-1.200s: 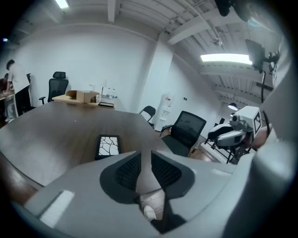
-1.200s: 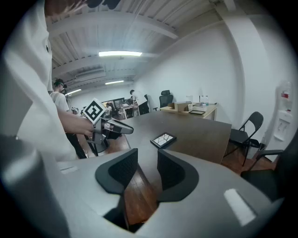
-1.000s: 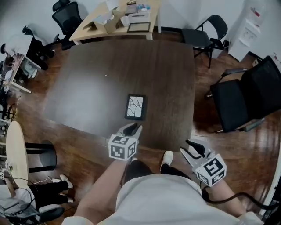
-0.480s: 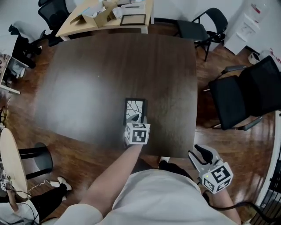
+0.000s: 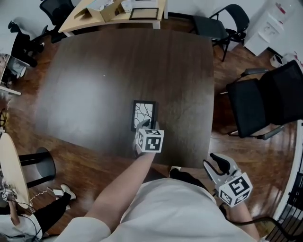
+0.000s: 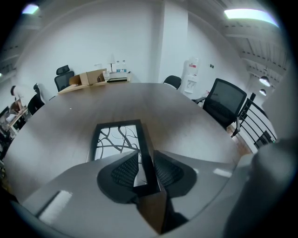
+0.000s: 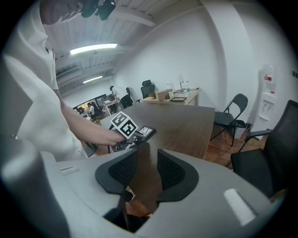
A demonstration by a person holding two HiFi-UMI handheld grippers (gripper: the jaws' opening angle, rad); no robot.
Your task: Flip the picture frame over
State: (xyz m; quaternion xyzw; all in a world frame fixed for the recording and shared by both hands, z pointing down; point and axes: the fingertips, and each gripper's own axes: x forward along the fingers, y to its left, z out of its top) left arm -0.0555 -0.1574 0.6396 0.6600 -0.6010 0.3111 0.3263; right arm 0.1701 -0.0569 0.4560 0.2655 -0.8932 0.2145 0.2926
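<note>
A black picture frame (image 5: 143, 113) with a white branch pattern lies face up on the dark wooden table (image 5: 104, 71), near the front edge. My left gripper (image 5: 144, 125) reaches over the table's edge to the frame's near right corner. In the left gripper view the frame (image 6: 116, 142) has its right edge running between the two jaws, and the left gripper (image 6: 146, 160) is shut on it. My right gripper (image 5: 215, 165) hangs off the table's front right corner, open and holding nothing. The right gripper view shows the frame (image 7: 145, 131) far ahead of the right gripper (image 7: 148, 162).
Black office chairs (image 5: 265, 101) stand close to the table's right side, another (image 5: 222, 23) at the far right corner. A light wooden desk (image 5: 118, 12) with boxes sits behind. A pale round table (image 5: 9, 163) is at the left.
My left gripper moved forward from the table's front edge to the frame and closed on its near right edge. The right gripper stayed low beside the table.
</note>
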